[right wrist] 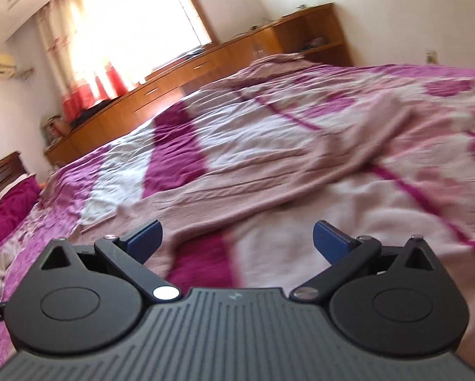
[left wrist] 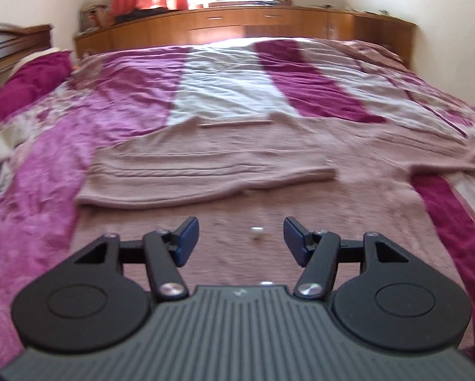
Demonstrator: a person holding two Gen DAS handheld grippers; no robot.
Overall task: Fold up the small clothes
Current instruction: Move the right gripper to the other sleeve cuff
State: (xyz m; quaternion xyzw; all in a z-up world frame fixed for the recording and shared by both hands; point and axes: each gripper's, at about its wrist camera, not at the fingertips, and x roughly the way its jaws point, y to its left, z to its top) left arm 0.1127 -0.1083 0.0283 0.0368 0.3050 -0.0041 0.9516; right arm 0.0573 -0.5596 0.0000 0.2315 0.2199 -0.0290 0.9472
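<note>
A dusty-pink knitted sweater (left wrist: 237,165) lies spread on the bed, with its left sleeve folded across the chest and its right sleeve stretched out to the right. Small buttons (left wrist: 257,230) show on its front. My left gripper (left wrist: 240,238) is open and empty, hovering just above the sweater's lower front. In the right wrist view the sweater's right sleeve (right wrist: 301,165) runs across the bedspread ahead. My right gripper (right wrist: 236,241) is open and empty, above the bedspread just short of that sleeve.
The bed carries a pink, magenta and white bedspread (left wrist: 231,76). A magenta pillow (left wrist: 28,82) and a wooden headboard (left wrist: 12,44) are at the left. A long wooden cabinet (left wrist: 237,25) stands under the window behind the bed.
</note>
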